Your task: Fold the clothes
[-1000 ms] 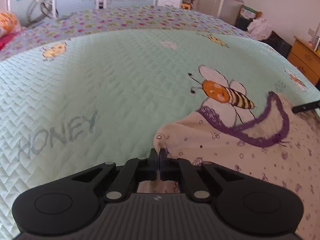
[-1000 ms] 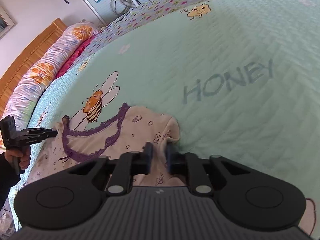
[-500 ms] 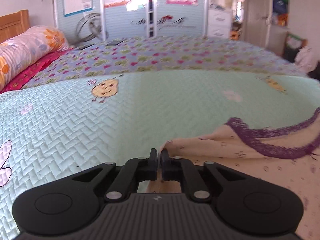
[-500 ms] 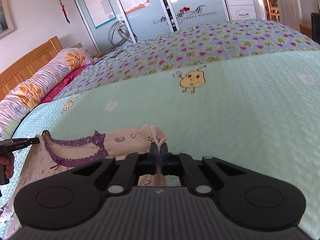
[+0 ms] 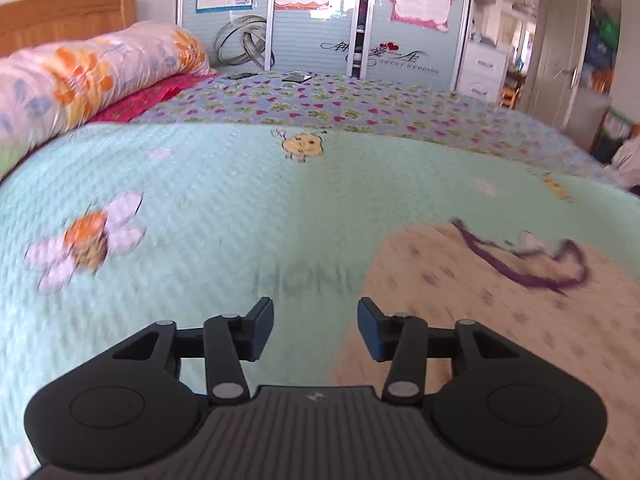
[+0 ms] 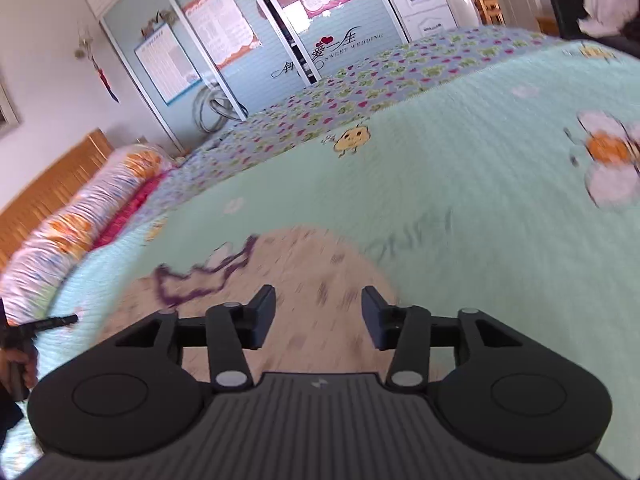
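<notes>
A cream garment (image 5: 500, 300) with small purple prints and a purple lace neckline lies flat on the mint green quilt (image 5: 224, 216). My left gripper (image 5: 316, 328) hovers over the quilt at the garment's left edge, its jaws opening with nothing between them. In the right wrist view the same garment (image 6: 316, 260) lies under and ahead of my right gripper (image 6: 319, 316), whose jaws are also opening and hold nothing. The left gripper (image 6: 70, 320) shows at that view's far left edge, held by a hand (image 6: 20, 360). Both views are blurred by motion.
A long floral bolster (image 5: 92, 72) and a wooden headboard (image 5: 68, 16) bound the left end of the bed. A heart-print sheet (image 5: 340, 104) covers the far side, with two flat dark objects (image 5: 296, 77) on it. Sliding wardrobe doors (image 5: 320, 20) stand behind.
Both grippers were shut on the garment's edge. They have let go, opened wide, and risen and drawn back. The garment now rests flat on the quilt.
</notes>
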Demonstrator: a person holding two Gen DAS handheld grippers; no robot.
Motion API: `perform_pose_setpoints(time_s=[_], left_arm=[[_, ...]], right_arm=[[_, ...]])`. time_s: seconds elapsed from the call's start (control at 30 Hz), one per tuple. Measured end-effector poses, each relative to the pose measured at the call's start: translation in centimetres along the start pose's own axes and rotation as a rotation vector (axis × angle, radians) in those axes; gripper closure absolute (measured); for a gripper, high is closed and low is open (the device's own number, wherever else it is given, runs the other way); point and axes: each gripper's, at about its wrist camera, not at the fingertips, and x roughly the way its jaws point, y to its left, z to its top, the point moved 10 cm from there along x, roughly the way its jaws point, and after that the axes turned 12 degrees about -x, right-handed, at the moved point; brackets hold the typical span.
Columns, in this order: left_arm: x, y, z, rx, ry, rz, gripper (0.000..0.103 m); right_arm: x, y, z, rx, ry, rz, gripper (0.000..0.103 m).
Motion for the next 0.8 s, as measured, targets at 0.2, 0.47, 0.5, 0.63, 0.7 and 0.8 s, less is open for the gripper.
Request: perform_pose_setpoints(time_s=[0.2,0.47,0.5,0.63,0.7,0.8], left_arm=[[-10.7,-0.6,-12.7,0.051,0.118,-0.029,0.047],[-19.0,1.2,-23.1,0.062,0.215,-0.004,0.044],[-19.4,1.5,-23.4,0.052,0.208,-0.002,0.044],[-20.7,1.8,-23.8,0.075,0.159,0.016,0.044],[-21.2,1.3,-24.0,0.197,0.121,0.054,0.044],[-21.8,0.4,-25.0,0.404,0.068,0.117,0.044]], right_arm=[[-5.4,5.6,-10.0,0.122,0.117,0.112,0.044],[-13.9,9.1,-18.9,0.217,0.193,0.116,0.044],[-14.9,9.3,-19.7,0.218,0.19,0.103,0.044],[-17.4,10.6,-21.5,0.238,0.173,0.086,0.044],[-18.2,12.0,-21.7,0.135,0.162,0.044,0.044],[-18.4,15.0,-22.7,-0.299,0.213,-0.167,0.044]])
